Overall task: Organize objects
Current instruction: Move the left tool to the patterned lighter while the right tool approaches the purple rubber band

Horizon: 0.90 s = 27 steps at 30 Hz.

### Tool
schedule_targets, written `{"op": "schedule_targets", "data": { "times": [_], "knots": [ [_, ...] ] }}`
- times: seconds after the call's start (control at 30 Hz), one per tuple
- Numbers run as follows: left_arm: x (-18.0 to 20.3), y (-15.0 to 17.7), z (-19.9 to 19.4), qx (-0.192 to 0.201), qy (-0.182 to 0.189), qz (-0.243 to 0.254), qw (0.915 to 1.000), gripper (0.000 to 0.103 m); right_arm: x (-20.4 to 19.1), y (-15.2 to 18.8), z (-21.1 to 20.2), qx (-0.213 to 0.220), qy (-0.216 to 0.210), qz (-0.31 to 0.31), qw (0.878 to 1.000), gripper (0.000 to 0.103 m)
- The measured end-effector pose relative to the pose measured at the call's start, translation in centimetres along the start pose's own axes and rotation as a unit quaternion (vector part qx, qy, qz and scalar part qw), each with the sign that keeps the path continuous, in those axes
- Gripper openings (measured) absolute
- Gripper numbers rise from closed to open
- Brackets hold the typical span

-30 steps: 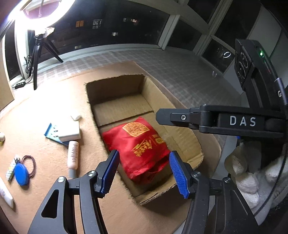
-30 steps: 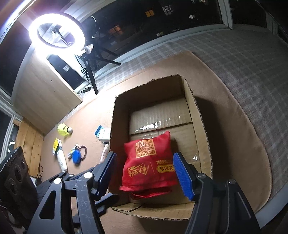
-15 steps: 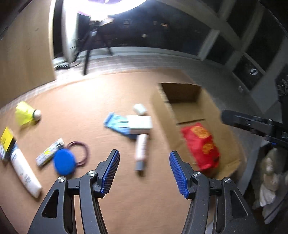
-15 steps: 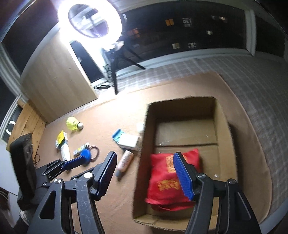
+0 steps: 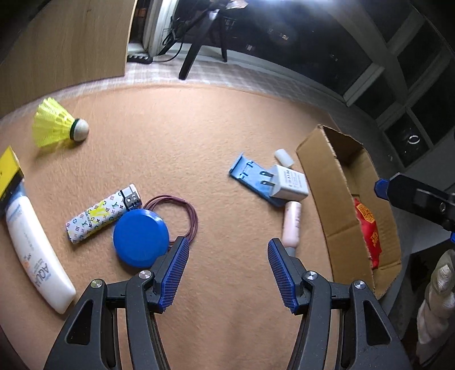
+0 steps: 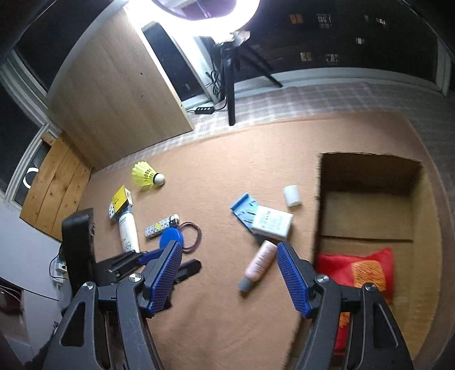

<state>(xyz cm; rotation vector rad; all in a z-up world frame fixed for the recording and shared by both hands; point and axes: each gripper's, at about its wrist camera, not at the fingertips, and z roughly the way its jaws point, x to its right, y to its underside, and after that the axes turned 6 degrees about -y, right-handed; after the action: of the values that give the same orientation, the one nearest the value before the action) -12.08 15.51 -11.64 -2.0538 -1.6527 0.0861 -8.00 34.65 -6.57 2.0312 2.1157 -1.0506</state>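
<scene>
Many small things are lying on the tan felt counter (image 5: 159,159), a ring light (image 6: 204,11) shining behind; the white tube (image 5: 34,250) is reading "AQUA". Left claw (image 5: 227,270) is hanging released and empty; right claw (image 6: 227,273) is opening, empty.

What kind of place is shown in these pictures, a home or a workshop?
Probably a room in a home, set up for filming at night. A tan felt mat lies on a checked floor covering, a bright ring light on a black tripod stands behind it, and dark windows show lit buildings outside.

I've swung both grippers off the cardboard box (image 6: 369,199) toward the loose items; right gripper (image 6: 229,273) jaws opening, empty.
</scene>
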Motion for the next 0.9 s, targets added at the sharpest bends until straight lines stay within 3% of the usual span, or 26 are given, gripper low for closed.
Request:
{"op": "schedule_targets", "data": {
  "times": [0.27, 0.6, 0.73, 0.9],
  "knots": [
    [-2.7, 0.3, 1.2, -0.009, -0.012, -0.021, 0.9997, 0.061, -1.3, -1.3, 3.9, -0.03, 0.0, -0.002, 1.0, 0.065],
    [-5.5, 0.0, 0.4, 0.007, -0.042, -0.026, 0.9987, 0.061, -2.4, -2.3, 9.9, -0.087, 0.03, -0.039, 0.995, 0.04],
    [-6.5, -0.7, -0.9, 0.029, -0.059, -0.035, 0.9972, 0.061, -2.4, -2.4, 12.1, -0.104, 0.041, -0.049, 0.993, 0.036],
    [-8.3, -2.0, -0.8, 0.027, -0.086, -0.038, 0.9952, 0.061, -3.1, -2.1, 14.2, -0.124, 0.049, -0.066, 0.989, 0.035]
  ]
}}
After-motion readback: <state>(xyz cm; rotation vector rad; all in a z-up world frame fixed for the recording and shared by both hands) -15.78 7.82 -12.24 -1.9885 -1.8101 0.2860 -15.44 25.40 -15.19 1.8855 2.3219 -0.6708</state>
